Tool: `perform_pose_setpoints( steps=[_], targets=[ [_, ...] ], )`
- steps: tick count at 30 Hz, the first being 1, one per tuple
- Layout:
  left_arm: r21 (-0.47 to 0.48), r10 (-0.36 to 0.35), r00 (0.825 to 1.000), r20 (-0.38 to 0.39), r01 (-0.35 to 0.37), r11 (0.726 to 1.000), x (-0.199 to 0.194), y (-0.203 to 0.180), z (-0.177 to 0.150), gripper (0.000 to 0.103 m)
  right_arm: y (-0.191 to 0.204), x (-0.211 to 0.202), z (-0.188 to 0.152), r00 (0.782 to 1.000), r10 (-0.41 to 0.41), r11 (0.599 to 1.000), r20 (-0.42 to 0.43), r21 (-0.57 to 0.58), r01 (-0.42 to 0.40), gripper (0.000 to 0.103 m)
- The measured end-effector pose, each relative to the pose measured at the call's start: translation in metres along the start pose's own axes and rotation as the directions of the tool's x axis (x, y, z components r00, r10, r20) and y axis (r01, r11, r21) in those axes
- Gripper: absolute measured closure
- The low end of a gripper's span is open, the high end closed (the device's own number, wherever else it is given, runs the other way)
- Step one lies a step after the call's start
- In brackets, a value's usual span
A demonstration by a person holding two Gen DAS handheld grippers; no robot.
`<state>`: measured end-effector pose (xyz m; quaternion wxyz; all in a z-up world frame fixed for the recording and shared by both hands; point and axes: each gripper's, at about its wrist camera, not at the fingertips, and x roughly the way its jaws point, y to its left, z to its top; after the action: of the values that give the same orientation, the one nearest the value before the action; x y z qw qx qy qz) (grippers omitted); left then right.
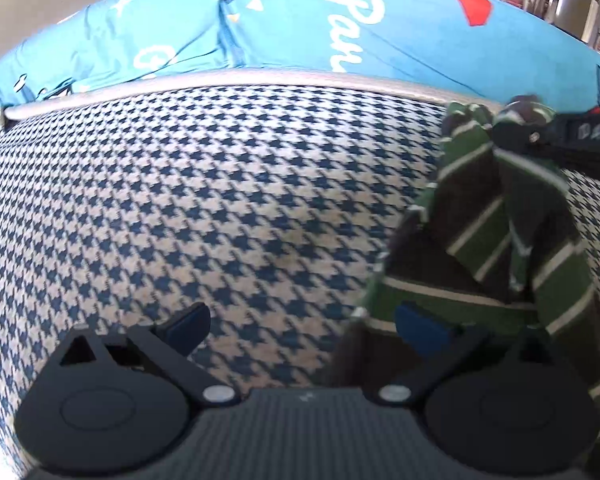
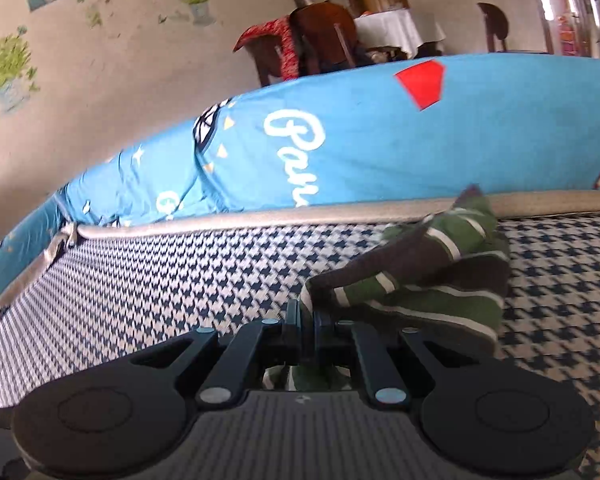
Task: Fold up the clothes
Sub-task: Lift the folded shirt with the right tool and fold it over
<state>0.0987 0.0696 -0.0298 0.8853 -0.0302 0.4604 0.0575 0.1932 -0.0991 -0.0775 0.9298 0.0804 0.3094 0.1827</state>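
Observation:
A green and brown striped garment (image 1: 496, 240) hangs bunched at the right of the left wrist view, held up from above by the right gripper (image 1: 520, 136), which is shut on its top. My left gripper (image 1: 300, 326) is open over the houndstooth surface (image 1: 220, 200), its right finger (image 1: 420, 328) against the garment's lower edge, nothing between the fingers. In the right wrist view my right gripper (image 2: 306, 316) is shut on the striped garment (image 2: 432, 280), whose folds trail away toward the metal rail (image 2: 260, 218).
A blue-and-white houndstooth cloth (image 2: 140, 280) covers the work surface, edged by a silver rail (image 1: 220, 84). Beyond lies a bright blue printed sheet (image 1: 300, 28). Wooden chairs (image 2: 320, 40), a white-clothed table and a decorated wall stand further back.

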Motion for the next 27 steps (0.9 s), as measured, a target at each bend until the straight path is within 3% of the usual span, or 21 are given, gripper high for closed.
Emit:
perform_pose_setpoints(
  steps=[5,22,25,27],
  targets=[
    [-0.036,0.005,1.000,-0.028,-0.006,0.999,0.006,0.015,-0.001,0.000,0.001,0.021,-0.011,0.996,0.009,1.000,-0.090,0.024,-0.007,0.090],
    [-0.023,-0.011,1.000,-0.021,0.010,1.000,0.010,0.006,0.001,0.000,-0.010,0.007,-0.003,0.998,0.007,0.998,-0.060,0.059,-0.004,0.085],
    [-0.029,-0.011,1.000,-0.020,0.011,1.000,0.011,0.006,0.001,0.000,-0.011,0.009,0.000,0.999,-0.027,0.999,-0.044,0.033,0.029,0.075],
    [-0.035,-0.013,1.000,-0.019,0.012,0.999,0.012,0.007,0.002,0.000,-0.017,0.009,0.004,0.998,-0.057,0.998,-0.030,0.031,0.058,0.074]
  ],
)
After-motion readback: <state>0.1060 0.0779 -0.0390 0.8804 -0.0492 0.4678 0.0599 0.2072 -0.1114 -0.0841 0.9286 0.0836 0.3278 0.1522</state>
